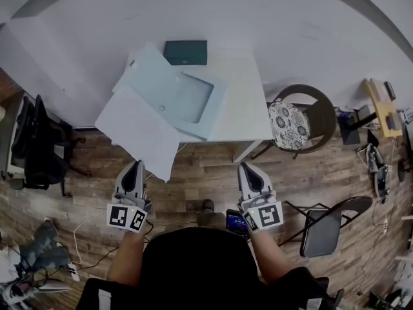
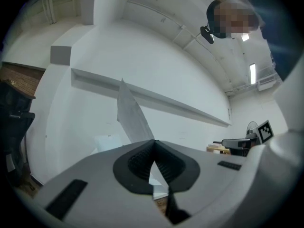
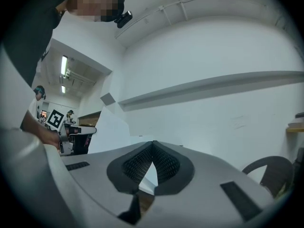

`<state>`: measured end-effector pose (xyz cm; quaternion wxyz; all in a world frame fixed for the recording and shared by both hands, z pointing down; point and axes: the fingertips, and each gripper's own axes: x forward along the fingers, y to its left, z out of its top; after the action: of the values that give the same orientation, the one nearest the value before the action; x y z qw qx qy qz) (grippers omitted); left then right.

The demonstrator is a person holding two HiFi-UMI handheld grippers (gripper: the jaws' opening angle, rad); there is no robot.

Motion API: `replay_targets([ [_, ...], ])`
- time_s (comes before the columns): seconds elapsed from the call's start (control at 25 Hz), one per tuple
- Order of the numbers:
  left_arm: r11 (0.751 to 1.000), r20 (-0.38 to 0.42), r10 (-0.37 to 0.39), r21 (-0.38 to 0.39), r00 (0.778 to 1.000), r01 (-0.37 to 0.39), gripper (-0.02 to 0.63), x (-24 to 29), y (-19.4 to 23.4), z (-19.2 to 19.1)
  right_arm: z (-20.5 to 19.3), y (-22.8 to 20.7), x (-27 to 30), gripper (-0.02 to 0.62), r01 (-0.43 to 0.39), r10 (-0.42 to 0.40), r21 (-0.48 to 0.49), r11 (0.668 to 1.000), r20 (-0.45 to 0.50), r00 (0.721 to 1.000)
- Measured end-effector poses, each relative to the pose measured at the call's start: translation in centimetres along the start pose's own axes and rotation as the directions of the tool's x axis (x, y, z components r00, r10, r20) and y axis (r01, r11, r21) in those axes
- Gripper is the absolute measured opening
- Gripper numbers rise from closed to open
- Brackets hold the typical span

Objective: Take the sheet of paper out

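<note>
Two tools sit low in the head view, both pointing at the white desk [image 1: 248,112]. We see the left tool [image 1: 137,166] with jaws closed, pinching the near edge of the white sheet of paper [image 1: 139,131]. In the left gripper view the sheet rises edge-on from the pinched tips. The sheet hangs off the desk's near-left edge over the wood floor [image 1: 200,173]. Its far edge overlaps the light blue folder [image 1: 187,95], and we cannot tell whether it is still tucked in. The right tool [image 1: 246,168] is closed with nothing between its jaws, well apart from the sheet. A dark green book [image 1: 186,52] lies behind the folder. A chair with a patterned cushion [image 1: 288,125] stands just right of the desk.
</note>
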<state>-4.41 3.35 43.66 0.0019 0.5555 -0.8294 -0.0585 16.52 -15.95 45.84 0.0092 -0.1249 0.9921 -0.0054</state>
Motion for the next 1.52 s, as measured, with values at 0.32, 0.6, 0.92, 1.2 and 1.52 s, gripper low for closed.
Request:
replay_targets([
  [0.32, 0.998, -0.011, -0.047, -0.031, 0.999, 0.047, 0.002, -6.7, 2.3, 0.3, 0.5, 7.1, -1.9, 0.009, 0.045, -0.045, -0.009, 0.999, -0.015, 0.999],
  [0.6, 0.998, -0.009, -0.035, -0.049, 0.999, 0.034, 0.002, -14.1, 4.0, -0.2, 0.4, 13.3, -4.3, 0.009, 0.046, -0.047, -0.023, 0.999, -0.031, 0.998],
  [0.92, 1.000, -0.046, -0.019, -0.018, 0.999, 0.019, 0.002, -18.7, 4.3, -3.0, -1.0, 16.1, -7.7, 0.010, 0.046, -0.045, 0.011, 0.999, -0.079, 0.996],
  [1.2, 0.998, -0.024, -0.025, 0.052, 0.999, 0.026, 0.002, -19.3, 0.1, -1.2, 0.2, 14.5, -9.9, 0.009, -0.005, 0.006, 0.003, 1.000, -0.041, 0.999],
  [1.52, 0.999, -0.018, -0.002, 0.053, 1.000, 0.003, 0.002, -20.2, -5.4, 0.1, 0.8, 12.1, -14.2, 0.009, -0.052, 0.051, -0.043, 0.998, -0.031, 0.998],
])
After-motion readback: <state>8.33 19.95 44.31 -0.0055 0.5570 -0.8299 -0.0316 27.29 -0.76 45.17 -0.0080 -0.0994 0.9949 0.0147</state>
